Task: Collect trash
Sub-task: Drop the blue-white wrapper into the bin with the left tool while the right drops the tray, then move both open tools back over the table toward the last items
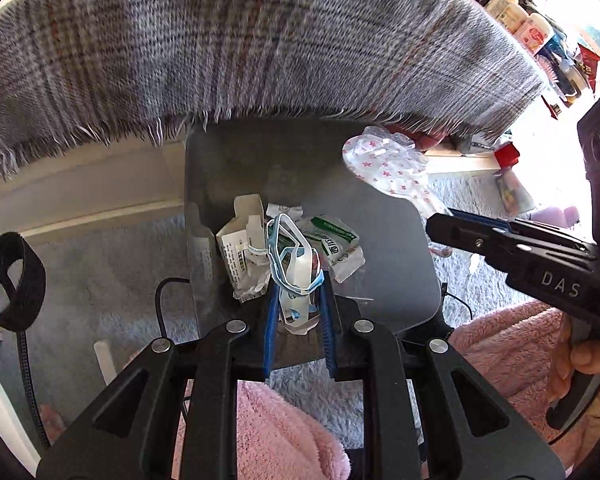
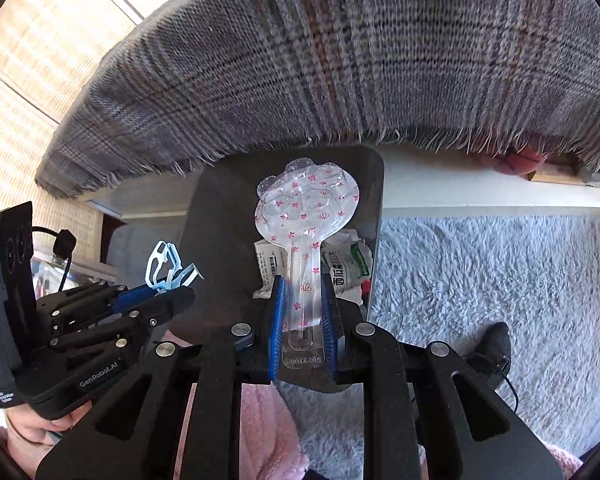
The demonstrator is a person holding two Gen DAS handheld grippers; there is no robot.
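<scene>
My left gripper [image 1: 298, 300] is shut on a clear plastic package with light blue trim [image 1: 292, 252] and holds it over the open dark grey trash bin [image 1: 228, 160]. My right gripper [image 2: 303, 304] is shut on the handle of a clear star-printed blister pack [image 2: 306, 208], also above the bin [image 2: 220, 208]. That blister pack shows in the left wrist view [image 1: 384, 164] at the right gripper's tip. Inside the bin lie a white carton [image 1: 236, 248] and a green and white wrapper [image 1: 336, 244]. The left gripper with its package shows in the right wrist view [image 2: 172, 280].
A grey plaid blanket with a frayed edge [image 1: 260, 40] hangs over the bin. A grey shaggy rug [image 2: 480, 280] covers the floor. Pink fleece [image 1: 276, 432] lies near the bin. Bottles and red items [image 1: 512, 8] stand at the upper right. A black cable [image 1: 160, 304] runs beside the bin.
</scene>
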